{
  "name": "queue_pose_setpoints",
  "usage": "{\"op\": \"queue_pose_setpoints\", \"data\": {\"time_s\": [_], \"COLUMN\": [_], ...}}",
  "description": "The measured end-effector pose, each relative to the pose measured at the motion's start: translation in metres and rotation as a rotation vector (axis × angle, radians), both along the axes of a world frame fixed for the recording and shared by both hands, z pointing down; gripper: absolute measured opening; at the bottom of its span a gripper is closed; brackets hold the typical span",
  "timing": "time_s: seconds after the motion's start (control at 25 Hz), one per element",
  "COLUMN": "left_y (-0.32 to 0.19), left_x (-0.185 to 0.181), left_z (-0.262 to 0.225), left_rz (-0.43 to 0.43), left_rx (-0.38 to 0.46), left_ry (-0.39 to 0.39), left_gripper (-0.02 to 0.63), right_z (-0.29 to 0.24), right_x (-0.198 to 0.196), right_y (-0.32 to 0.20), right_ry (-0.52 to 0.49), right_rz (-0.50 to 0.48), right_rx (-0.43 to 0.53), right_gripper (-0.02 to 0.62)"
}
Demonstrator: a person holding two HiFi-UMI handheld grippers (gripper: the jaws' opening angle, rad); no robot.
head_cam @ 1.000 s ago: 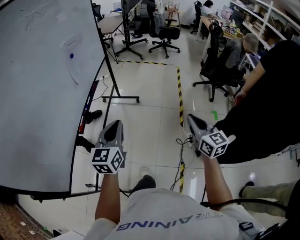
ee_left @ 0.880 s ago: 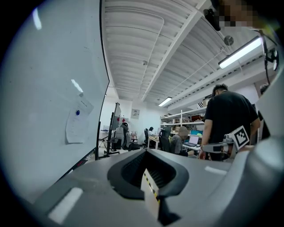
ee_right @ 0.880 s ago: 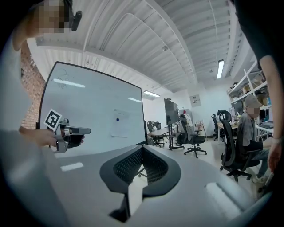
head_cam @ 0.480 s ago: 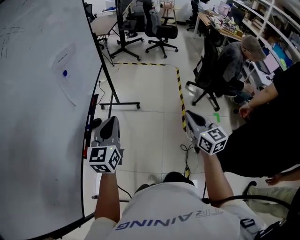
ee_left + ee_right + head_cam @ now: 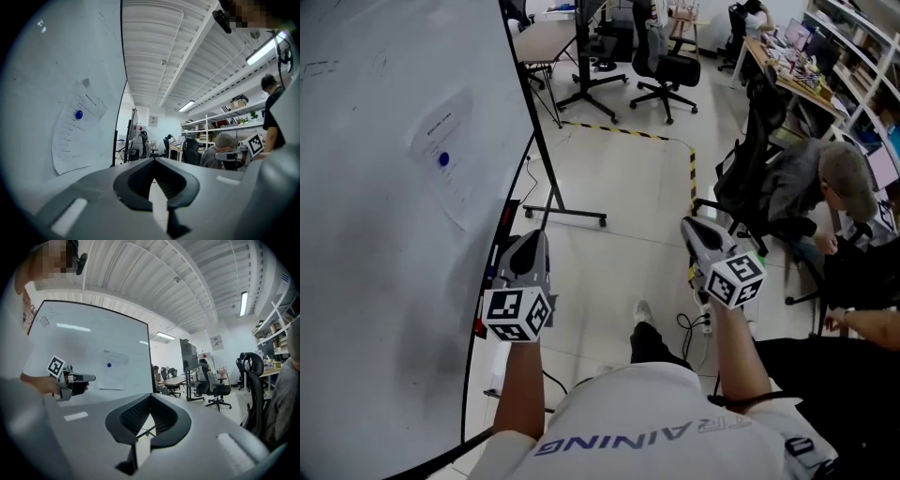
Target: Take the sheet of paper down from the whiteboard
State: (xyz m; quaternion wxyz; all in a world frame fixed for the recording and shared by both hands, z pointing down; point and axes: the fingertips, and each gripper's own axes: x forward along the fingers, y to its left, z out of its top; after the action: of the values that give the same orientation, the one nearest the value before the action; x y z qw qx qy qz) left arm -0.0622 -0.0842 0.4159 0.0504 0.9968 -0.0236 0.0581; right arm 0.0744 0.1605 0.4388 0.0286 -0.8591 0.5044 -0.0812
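**Whiteboard side.** One whiteboard (image 5: 366, 281) fills the left of the head view. Its surface is smooth, glossy and white inside a thin black frame. One sheet of paper (image 5: 448, 167) hangs on it. The sheet is rectangular, white and carries printed lines too small to read. One round blue magnet (image 5: 443, 159) pins it near its upper middle. In the left gripper view the sheet (image 5: 75, 133) sits tilted on the board, and one top corner looks folded.

**Grippers.** There are two, one in each hand.
- The left gripper (image 5: 530, 246) has a grey moulded plastic body and one cube with square black-and-white markers (image 5: 517, 314). It is held close beside the board's lower edge. The sheet is further along the board and well apart from it. Its jaws (image 5: 153, 160) are pressed together, with ribbed dark pads and nothing between them.
- The right gripper (image 5: 690, 227) is of the same build and carries one marker cube (image 5: 734, 279). It is held over the open floor, further from the board. Its jaws (image 5: 150, 397) are likewise closed and empty. Its view shows the sheet (image 5: 110, 365) across the room on the board.

**Floor.** The glossy pale tiles carry one line of yellow-and-black striped tape (image 5: 692, 183), which bends at a rounded corner.

**Right side.** One black swivel chair (image 5: 667, 70) stands on a star base at the top. One seated person (image 5: 830, 187) in a grey top bends forward beside a second black chair (image 5: 752, 159).
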Motion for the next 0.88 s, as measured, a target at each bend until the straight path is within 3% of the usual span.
{"op": "queue_pose_setpoints", "data": {"time_s": [0.28, 0.52, 0.88], "left_y": [-0.033, -0.064, -0.129], "left_x": [0.098, 0.148, 0.143], "left_z": [-0.01, -0.017, -0.017], "left_rz": [-0.122, -0.264, -0.478], "left_rx": [0.029, 0.041, 0.049], "left_ry": [0.01, 0.013, -0.021], "left_gripper": [0.002, 0.002, 0.002], "right_z": [-0.003, -0.015, -0.011], "right_x": [0.122, 0.21, 0.237], "right_y": [-0.048, -0.084, -0.195], "right_ry": [0.013, 0.018, -0.01], "right_rz": [-0.11, -0.206, -0.426], "right_rx": [0.026, 0.042, 0.061], "right_gripper": [0.006, 0.006, 0.006]}}
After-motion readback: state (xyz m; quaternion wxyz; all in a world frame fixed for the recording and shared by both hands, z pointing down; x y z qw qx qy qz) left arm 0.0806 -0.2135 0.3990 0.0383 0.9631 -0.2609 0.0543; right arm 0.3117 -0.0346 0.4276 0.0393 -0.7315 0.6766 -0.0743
